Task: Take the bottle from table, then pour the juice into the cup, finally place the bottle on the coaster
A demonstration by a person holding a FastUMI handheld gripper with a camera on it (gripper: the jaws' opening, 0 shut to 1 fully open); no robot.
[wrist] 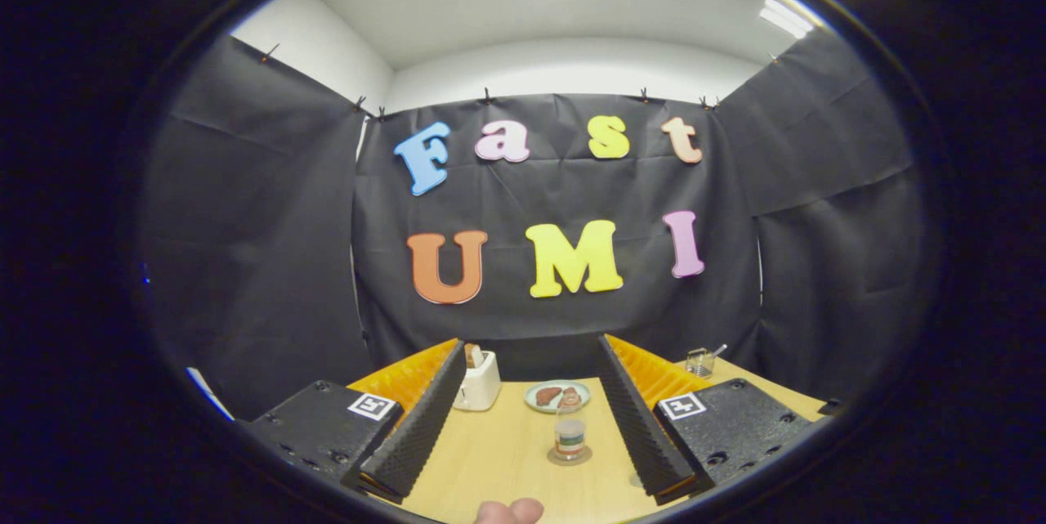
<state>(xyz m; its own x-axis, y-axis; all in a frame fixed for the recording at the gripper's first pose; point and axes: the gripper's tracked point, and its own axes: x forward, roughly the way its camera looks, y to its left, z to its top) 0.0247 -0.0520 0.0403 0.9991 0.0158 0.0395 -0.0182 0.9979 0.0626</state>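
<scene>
Wooden and pale, the worktop (pixel 498 459) runs forward from the hand-held gripper (pixel 523 459), whose two fingers stand spread wide apart with nothing between their pads; they touch no object.

Taking the coaster (pixel 569 456) as the landmark: it is a small round disc lying on the worktop ahead, between the two fingers and nearer the right-hand one. Standing upright on the coaster is a small clear vessel (pixel 569 432) with a dark reddish-brown layer of liquid low inside it. Whether this is the bottle or the cup I cannot tell at this size.

Beyond the coaster, farther from the gripper, sits a light round plate (pixel 556 396) carrying two brownish pieces of food (pixel 558 396). To the left of the coaster and farther back, close by the left finger, stands a white toaster (pixel 479 381) with a slice of bread (pixel 473 356) upright in its slot. Well to the right of the coaster, past the right finger and toward the back corner of the worktop, is a small clear glass container (pixel 699 361) with a thin utensil leaning out of it.

Nearer than the coaster, at the closest part of the worktop, the tips of a person's fingers (pixel 510 512) show just over the surface, apart from the coaster.
</scene>
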